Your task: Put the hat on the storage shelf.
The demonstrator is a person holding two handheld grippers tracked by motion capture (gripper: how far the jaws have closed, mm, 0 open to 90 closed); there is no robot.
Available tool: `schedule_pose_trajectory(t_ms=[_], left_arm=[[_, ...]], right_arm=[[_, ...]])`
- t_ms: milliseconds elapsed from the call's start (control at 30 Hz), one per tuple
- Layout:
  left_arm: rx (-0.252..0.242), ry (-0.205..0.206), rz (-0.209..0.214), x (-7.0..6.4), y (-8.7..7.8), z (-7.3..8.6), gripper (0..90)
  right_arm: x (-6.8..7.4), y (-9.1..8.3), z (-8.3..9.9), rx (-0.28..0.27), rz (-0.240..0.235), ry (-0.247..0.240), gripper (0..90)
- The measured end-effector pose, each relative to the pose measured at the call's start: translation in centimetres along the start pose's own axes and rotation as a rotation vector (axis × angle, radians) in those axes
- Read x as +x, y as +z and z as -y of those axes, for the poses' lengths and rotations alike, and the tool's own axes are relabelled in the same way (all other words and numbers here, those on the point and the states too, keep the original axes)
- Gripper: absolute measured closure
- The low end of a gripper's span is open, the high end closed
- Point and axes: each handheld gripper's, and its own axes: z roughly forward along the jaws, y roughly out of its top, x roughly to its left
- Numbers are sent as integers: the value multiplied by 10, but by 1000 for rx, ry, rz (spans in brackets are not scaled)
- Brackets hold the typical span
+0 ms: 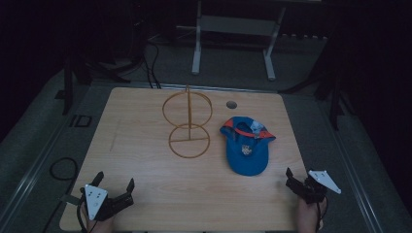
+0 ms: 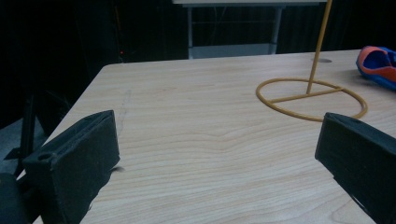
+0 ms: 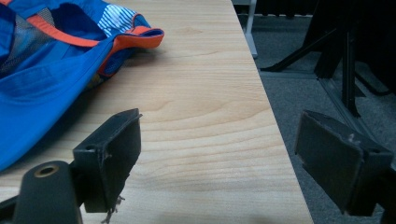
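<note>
Blue cap lies just right of wire stand | right gripper nearest, jaws wide; left gripper likewise wide | best to pinch the brim squarely; lift level

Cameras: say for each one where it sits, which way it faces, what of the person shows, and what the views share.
High view: above the near edge, facing forward and down on the table; both hands, left gripper, right gripper.
Left gripper view: low at the near left, facing the wire stand; own open fingers.
Right gripper view: near right edge, facing the cap; open fingers.
Shared: cap, table.
</note>
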Motion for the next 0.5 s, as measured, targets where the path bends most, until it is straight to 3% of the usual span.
schedule_pose_trajectory(t_ms=[200,500], left_arm=[[-16,-33,13,-1,1,0,0],[-21,-30,36,-5,1,-1,1]], right_arm=[[0,0,0,-2,-35,13,145],[5,2,-1,18,-62,-12,151]])
